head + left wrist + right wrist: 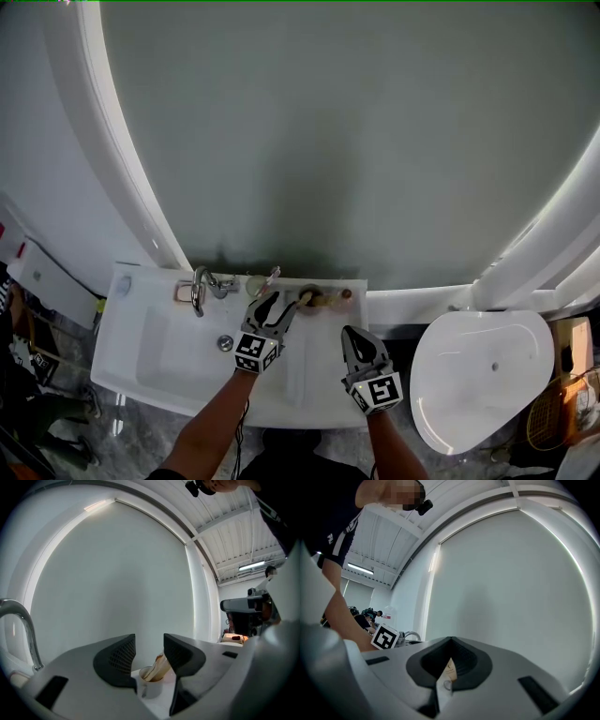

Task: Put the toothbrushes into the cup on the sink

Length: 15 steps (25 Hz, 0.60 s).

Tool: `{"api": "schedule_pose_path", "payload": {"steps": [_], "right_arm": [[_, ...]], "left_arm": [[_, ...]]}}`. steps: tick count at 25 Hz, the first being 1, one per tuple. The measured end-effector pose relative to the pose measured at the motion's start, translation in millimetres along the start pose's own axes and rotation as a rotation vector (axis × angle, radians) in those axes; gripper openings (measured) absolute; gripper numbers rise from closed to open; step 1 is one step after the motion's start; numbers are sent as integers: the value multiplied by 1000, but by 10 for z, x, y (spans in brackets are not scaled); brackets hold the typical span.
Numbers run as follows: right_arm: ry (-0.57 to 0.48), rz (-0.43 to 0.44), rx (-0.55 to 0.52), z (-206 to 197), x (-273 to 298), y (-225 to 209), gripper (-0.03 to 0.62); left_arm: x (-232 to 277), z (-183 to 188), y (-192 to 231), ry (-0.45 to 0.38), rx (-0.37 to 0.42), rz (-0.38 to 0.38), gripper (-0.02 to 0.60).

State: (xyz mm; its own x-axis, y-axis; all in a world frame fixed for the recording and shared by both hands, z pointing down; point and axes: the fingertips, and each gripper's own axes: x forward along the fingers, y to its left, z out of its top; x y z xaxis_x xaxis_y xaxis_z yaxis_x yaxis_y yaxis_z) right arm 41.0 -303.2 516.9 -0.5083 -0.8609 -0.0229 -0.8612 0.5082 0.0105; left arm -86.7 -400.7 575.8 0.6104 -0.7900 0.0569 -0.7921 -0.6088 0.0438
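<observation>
A small white cup point(307, 298) stands on the back ledge of the white sink point(141, 375). In the left gripper view the cup point(151, 685) holds tan, wooden-looking toothbrushes point(159, 667) that lean to the right. My left gripper point(279, 305) hovers just in front of the cup, open, with nothing between its fingers point(149, 649). My right gripper point(352, 332) is lower and to the right, over the sink's front right part, and it is shut point(450, 654). Only a pale sliver shows through its closed jaws.
A chrome faucet point(200, 286) stands at the back left of the basin, with the drain point(225, 343) in front of it. Small items point(337, 298) lie on the ledge right of the cup. A white toilet lid point(483, 375) is at the right. A large arched mirror point(356, 141) rises behind.
</observation>
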Motion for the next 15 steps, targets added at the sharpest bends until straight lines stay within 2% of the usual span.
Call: {"api": "schedule_pose_path", "payload": {"steps": [5, 8, 15], "right_arm": [[4, -2, -5, 40, -6, -5, 26], [2, 0, -16, 76, -12, -8, 27], [-6, -30, 2, 117, -62, -114, 26]], "left_arm": [[-160, 101, 85, -13, -8, 51, 73], [-253, 186, 107, -30, -10, 68, 47], [-430, 453, 34, -86, 16, 88, 28]]}}
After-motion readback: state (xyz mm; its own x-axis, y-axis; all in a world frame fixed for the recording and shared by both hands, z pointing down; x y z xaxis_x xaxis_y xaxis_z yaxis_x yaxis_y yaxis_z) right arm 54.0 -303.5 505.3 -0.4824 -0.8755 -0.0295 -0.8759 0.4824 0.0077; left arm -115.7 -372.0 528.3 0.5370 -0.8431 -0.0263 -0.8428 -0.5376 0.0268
